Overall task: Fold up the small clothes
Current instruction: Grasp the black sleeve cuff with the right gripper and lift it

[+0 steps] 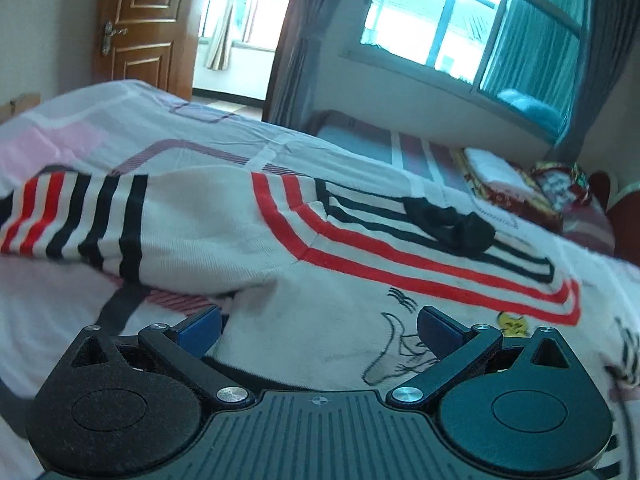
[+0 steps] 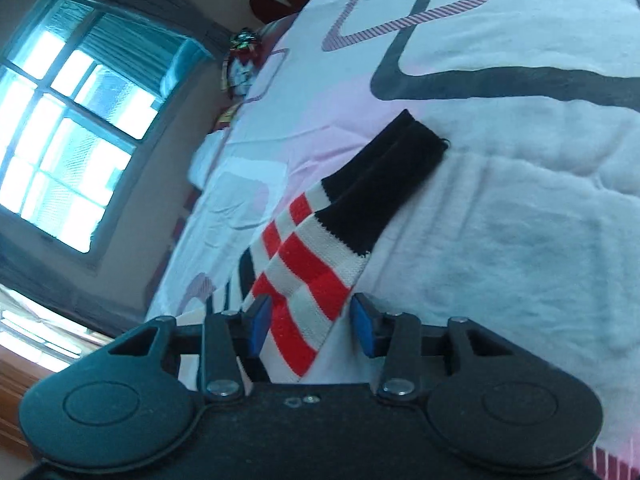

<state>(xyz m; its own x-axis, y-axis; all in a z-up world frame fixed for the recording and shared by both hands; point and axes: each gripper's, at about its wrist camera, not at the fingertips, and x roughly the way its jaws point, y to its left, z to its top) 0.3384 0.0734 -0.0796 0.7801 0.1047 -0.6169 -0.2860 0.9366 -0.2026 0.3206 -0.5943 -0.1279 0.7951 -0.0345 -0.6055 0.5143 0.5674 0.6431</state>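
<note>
A small white knit sweater [image 1: 224, 236] with red and black stripes and a cartoon drawing lies flat on the bed [image 1: 120, 120]. Its striped sleeve [image 1: 80, 216] lies folded across the body at the left. My left gripper [image 1: 318, 328] is open and empty, low over the sweater's front. In the right wrist view the other sleeve [image 2: 320, 248], red and white striped with a black cuff [image 2: 396, 160], lies on the sheet and passes between my right gripper's [image 2: 308, 320] blue pads [image 2: 260, 320]. The jaws stand apart around the sleeve, not clamped.
The bed has a white, pink and grey patterned sheet [image 2: 500, 220]. Pillows and a red patterned bundle [image 1: 556, 188] lie at the headboard. A window [image 1: 460, 24] with curtains and a wooden door [image 1: 140, 20] are beyond the bed.
</note>
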